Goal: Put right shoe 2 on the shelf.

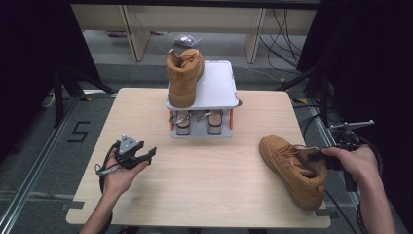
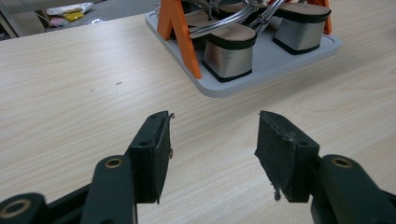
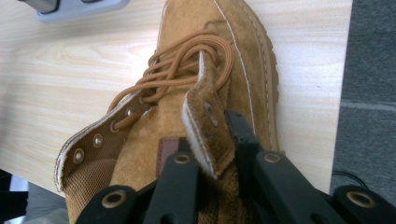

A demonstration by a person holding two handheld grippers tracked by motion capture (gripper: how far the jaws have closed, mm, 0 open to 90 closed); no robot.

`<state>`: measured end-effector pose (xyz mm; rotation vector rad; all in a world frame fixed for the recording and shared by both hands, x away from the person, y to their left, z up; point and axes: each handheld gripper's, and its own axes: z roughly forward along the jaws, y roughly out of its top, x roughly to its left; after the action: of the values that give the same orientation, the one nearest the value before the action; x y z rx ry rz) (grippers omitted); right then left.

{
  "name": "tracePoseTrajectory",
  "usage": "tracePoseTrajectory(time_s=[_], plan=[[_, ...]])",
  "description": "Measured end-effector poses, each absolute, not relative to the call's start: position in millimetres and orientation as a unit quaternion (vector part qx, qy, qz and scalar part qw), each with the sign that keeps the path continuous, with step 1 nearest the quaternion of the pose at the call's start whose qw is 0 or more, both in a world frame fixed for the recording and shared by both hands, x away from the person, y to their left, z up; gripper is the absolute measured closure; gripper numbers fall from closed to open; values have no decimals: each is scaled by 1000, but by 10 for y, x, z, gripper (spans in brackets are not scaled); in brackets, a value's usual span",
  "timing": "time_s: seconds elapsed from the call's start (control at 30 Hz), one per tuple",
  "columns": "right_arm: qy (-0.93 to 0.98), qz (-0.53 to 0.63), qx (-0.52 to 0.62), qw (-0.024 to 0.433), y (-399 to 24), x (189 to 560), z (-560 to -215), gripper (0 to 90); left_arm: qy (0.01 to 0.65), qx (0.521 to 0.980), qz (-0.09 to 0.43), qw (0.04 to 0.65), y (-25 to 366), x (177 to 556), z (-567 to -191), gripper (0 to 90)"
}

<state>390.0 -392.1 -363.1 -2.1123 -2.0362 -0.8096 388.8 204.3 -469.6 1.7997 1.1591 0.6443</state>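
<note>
The right gripper (image 1: 319, 155) has its fingers (image 3: 243, 135) clenched on the collar flap of the tan boot (image 1: 292, 168), which lies near the right front corner of the worktop (image 1: 204, 195); gripping the stiff collar probably gives a firm handle for lifting it. Its likely goal is the grey shoe rack (image 1: 219, 95) at the far edge, where a matching boot (image 1: 184, 75) already stands on the top shelf beside bare space. The left gripper (image 1: 146, 155) rests apart, fingers (image 2: 154, 154) released and empty, apparently waiting. The rack's lower shelf holds heeled sandals (image 2: 233, 51), partly hidden. The held boot's heel is cut off in the right gripper view.
</note>
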Motion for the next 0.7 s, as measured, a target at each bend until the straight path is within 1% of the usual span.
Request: tracePoseTrajectory(time_s=[0.07, 0.4, 0.5, 0.53, 0.6, 0.63, 0.7], plan=[[-681, -265, -680, 54, -3954, 3910, -3611, 836, 468, 722, 261, 436, 2042, 3890, -4700, 444], [-663, -309, -681, 41, -3981, 3917, -3468, 837, 468, 722, 263, 436, 2020, 3882, -4690, 444], [-654, -325, -682, 41, -3981, 3929, -3448, 837, 467, 722, 263, 436, 2021, 3866, -4681, 444], [-638, -331, -693, 49, -3956, 3933, -3438, 837, 467, 722, 262, 438, 2021, 3865, -4683, 444], [-642, -338, -687, 41, -3958, 3952, -3446, 837, 467, 720, 262, 442, 2021, 3859, -4686, 444], [-631, -341, -695, 50, -3936, 3957, -3440, 837, 468, 719, 261, 442, 2023, 3854, -4691, 444], [-639, -343, -688, 42, -3937, 3990, -3456, 837, 466, 723, 260, 440, 2019, 3847, -4699, 444]])
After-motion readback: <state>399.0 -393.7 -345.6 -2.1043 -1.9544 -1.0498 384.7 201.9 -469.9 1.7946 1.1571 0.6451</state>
